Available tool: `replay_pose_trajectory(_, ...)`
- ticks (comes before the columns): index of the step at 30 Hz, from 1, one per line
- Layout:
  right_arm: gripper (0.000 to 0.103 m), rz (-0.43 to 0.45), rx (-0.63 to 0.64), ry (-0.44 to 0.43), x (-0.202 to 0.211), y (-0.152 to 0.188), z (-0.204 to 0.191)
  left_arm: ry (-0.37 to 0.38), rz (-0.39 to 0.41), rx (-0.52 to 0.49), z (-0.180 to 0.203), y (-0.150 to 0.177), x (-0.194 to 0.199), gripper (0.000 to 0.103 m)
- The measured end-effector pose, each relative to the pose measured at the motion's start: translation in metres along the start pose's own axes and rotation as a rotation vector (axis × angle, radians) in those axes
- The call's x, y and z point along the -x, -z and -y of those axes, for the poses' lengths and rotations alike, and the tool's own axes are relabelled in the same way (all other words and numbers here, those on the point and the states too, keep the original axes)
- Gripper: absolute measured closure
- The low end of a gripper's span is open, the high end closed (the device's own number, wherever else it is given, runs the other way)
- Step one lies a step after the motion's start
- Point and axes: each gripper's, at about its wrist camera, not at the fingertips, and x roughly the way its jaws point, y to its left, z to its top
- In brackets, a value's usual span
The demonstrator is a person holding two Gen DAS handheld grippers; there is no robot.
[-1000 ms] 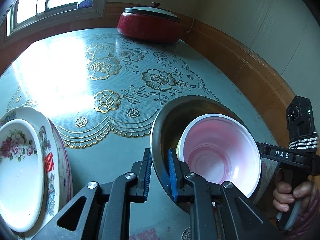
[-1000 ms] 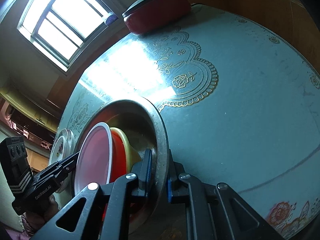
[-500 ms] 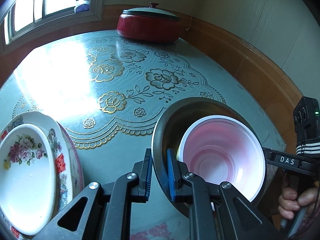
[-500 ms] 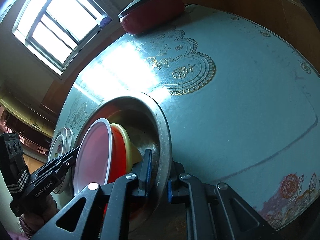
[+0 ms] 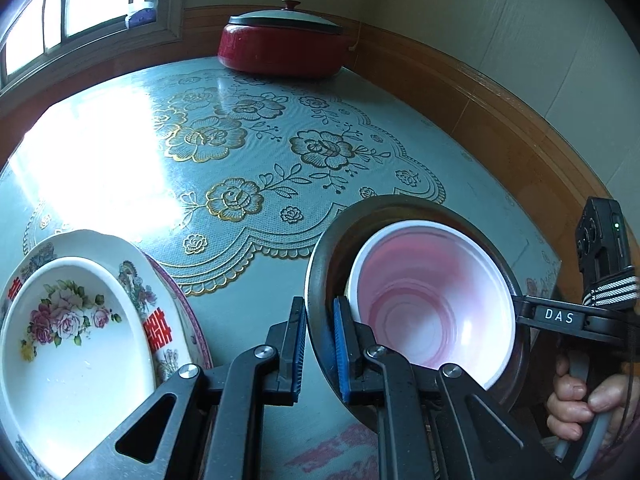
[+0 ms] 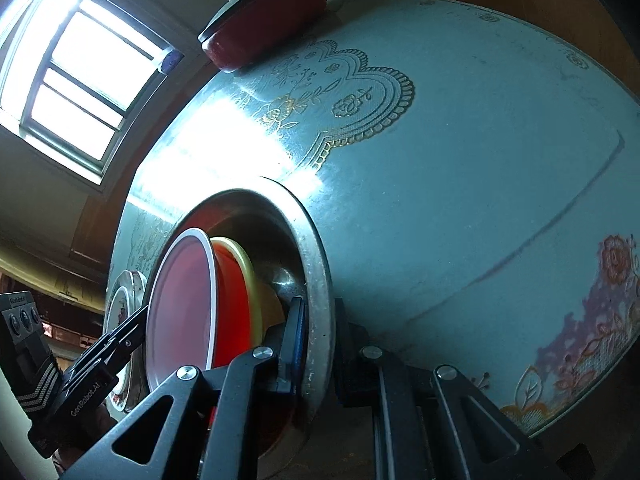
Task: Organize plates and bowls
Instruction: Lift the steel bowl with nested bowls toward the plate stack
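A large metal bowl [image 5: 316,264] is gripped by both grippers on opposite sides of its rim. My left gripper [image 5: 318,340] is shut on its left rim. My right gripper [image 6: 318,340] is shut on the right rim [image 6: 318,264]. Nested in it are a white-rimmed pink bowl [image 5: 432,312], a red bowl [image 6: 234,312] and a yellow one [image 6: 246,264]. A stack of flowered plates [image 5: 72,344] lies left of the metal bowl, close to my left gripper. The right gripper [image 5: 524,310] shows across the bowl in the left wrist view, and the left gripper [image 6: 136,320] in the right wrist view.
A red pot with a dark-rimmed lid [image 5: 280,48] stands at the far edge of the blue flowered tablecloth [image 5: 240,152], under the window. A wood-panelled wall [image 5: 500,112] runs along the table's right side. A person's hand [image 5: 576,404] holds the right gripper's handle.
Both grippers have carried the metal bowl leftward, closer to the plate stack, which now fills more of the left wrist view. Both views have rolled a little. Neither grip has changed.
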Motion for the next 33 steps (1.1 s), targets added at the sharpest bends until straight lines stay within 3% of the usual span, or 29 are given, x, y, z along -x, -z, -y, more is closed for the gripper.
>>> replay_pose_trajectory(18, 0.094, 0.111, -0.108, 0.138, 0.011, 0.026, -0.017, 0.126, -0.039, -0.099, -0.007, 0.0, 0.003, 0.089)
replay_pose_trajectory(33, 0.095, 0.17, -0.169, 0.134, 0.021, 0.049, -0.035, 0.194, 0.007, -0.174, -0.015, -0.002, 0.026, 0.089)
